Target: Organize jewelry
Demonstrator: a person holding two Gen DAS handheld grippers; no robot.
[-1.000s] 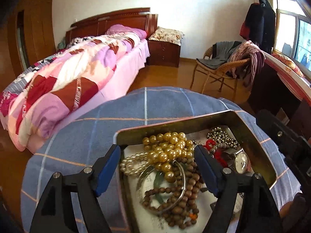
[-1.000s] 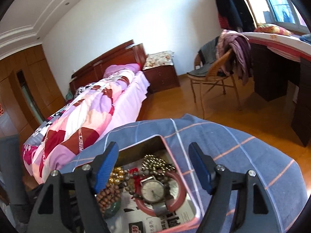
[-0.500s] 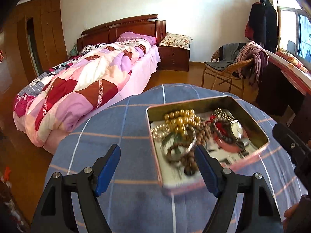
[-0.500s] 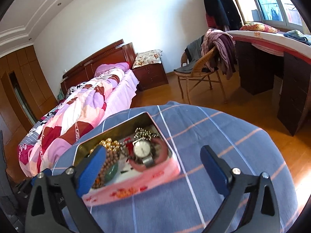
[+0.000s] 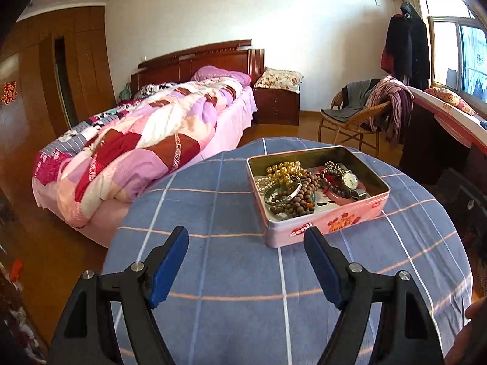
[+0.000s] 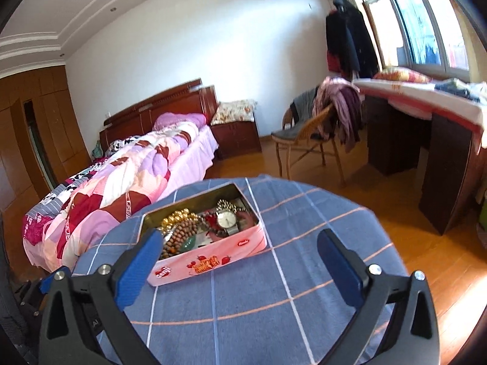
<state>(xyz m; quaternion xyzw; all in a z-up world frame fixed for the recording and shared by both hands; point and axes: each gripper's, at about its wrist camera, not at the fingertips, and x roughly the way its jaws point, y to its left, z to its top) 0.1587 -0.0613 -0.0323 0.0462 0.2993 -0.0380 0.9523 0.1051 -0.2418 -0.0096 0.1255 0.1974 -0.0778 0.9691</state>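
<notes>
— Holding our left gripper (image 5: 246, 243) spread and empty; our right gripper (image 6: 239, 249) is opening, nothing between its jaws.
— Confirmed. Beyond both, we note the jewelry tin (image 5: 328, 226) resting apart on the checked cloth (image 5: 213, 200).

**Round table with one tin on its cloth**

A round table (image 5: 231, 298) fills the lower half of both views, covered by a blue cloth with thin white and orange check lines. Directly on the cloth stands one pink rectangular tin (image 5: 331, 222), open-topped, right of centre in the left wrist view and left of centre in the right wrist view (image 6: 213, 261).
</notes>
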